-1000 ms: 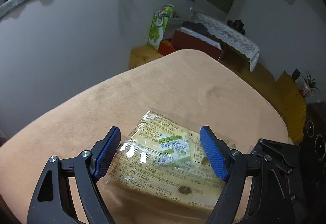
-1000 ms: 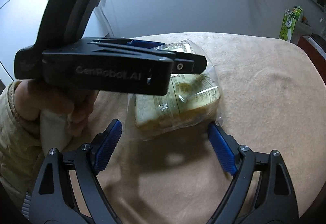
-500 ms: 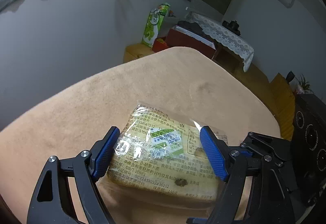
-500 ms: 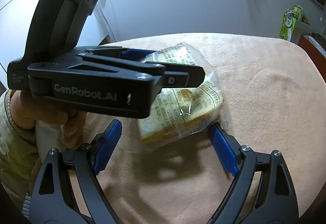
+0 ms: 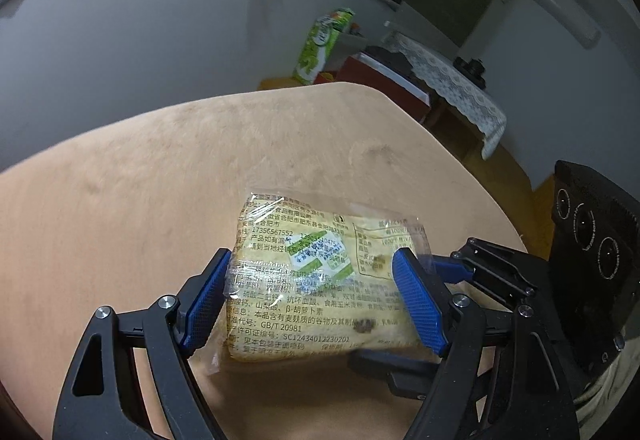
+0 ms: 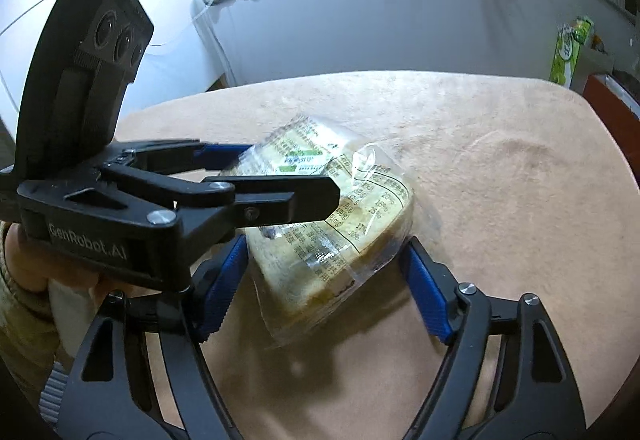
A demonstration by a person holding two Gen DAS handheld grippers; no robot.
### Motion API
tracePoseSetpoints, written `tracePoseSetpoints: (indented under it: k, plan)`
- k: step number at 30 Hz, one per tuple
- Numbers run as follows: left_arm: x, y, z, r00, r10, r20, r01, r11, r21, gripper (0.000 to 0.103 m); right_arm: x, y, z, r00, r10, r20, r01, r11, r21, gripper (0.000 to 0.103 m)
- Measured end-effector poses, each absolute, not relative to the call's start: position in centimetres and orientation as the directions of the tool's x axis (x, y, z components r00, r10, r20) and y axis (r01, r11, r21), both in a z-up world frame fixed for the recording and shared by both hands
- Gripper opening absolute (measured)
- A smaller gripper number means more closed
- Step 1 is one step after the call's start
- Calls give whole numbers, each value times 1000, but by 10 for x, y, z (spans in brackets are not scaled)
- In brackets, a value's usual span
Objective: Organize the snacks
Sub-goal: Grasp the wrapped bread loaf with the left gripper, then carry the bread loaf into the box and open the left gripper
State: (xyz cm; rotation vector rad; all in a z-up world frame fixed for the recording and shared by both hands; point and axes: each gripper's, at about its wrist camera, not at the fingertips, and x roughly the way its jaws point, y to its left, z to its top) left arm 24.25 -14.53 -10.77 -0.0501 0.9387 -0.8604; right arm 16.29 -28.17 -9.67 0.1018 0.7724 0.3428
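A clear plastic pack of sliced bread (image 5: 316, 280) with printed text and a green label is held up off the tan table (image 5: 160, 180). My left gripper (image 5: 310, 300) is shut on the pack, its blue pads pressing both sides. In the right wrist view the pack (image 6: 340, 224) hangs tilted between the left gripper's black fingers (image 6: 280, 196). My right gripper (image 6: 324, 284) is open with the pack's lower corner between its blue pads, which stand apart from it.
A green snack carton (image 5: 320, 48) stands beyond the table's far edge, also in the right wrist view (image 6: 568, 52). A lace-covered side table (image 5: 452, 88) and a grey curved wall (image 5: 140, 32) lie behind. The person's hand (image 6: 36, 280) holds the left gripper.
The left gripper closed on the bread pack and lifted it off the table. The right gripper moved in, so the pack's corner now sits between its open pads.
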Motion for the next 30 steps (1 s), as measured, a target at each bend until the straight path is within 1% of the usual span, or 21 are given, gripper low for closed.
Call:
tracePoseSetpoints:
  k: [2,5,9,16,22,30]
  plan:
    - [234,-141,-104,316,-663,-679,596,696,-402,80,153,-278,-91,675,353,-647,-287,935,210,80]
    - [218,-136,-93,368,-652,-663,579,719,-385,80,135,-274,-78,694,383,-610,-323,922,212,80]
    - [192,-120,-66,450,-630,-633,543,756,-367,80,109,-264,-50,716,427,-552,-384,902,198,80]
    - [146,-80,-14,577,-594,-561,506,799,-324,80,71,-215,2,739,477,-476,-480,869,125,80]
    - [111,-42,11,665,-550,-505,472,834,-287,80,47,-164,28,732,509,-453,-544,837,63,80]
    - [77,19,22,744,-487,-457,393,873,-290,80,23,-90,36,688,557,-465,-630,776,-3,80]
